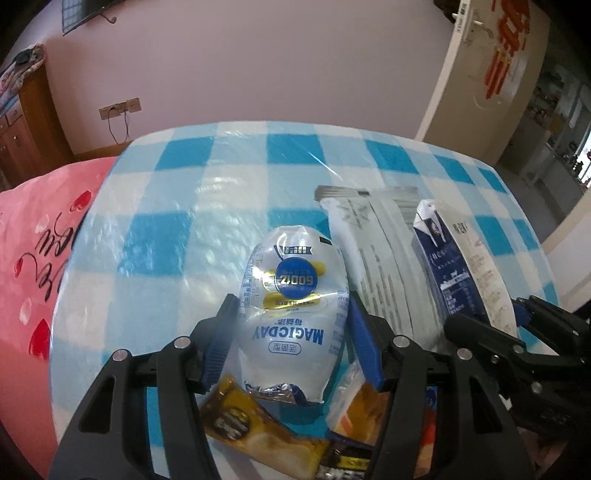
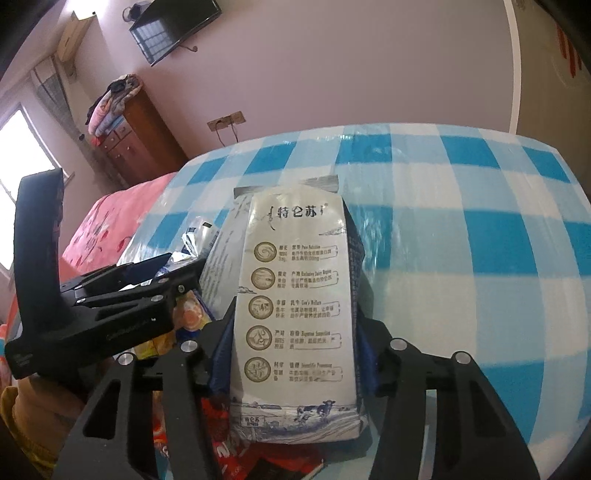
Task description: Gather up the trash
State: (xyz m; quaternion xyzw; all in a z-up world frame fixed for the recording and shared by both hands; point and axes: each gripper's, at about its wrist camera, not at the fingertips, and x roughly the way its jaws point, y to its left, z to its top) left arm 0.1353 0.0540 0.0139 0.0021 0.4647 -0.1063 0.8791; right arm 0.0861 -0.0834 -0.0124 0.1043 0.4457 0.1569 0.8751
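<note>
the left claw squeezes the pouch and the right claw squeezes the carton, so lift both slowly and keep squeezing.

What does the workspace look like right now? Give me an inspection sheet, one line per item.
Surface: table under a glossy blue-and-white checked cover.
Job's things: MAGICDAY pouch in the left gripper; milk carton in the right gripper.
Clutter: grey-white packet lying behind the pouch; yellow snack wrapper and red wrapper near the table's front edge.
Grippers: left shut on the pouch, right shut on the carton, side by side.
Cables: cord hanging from the wall socket.
Surroundings: pink bedding, wooden cabinet, wall-mounted TV, door with red decoration.
</note>
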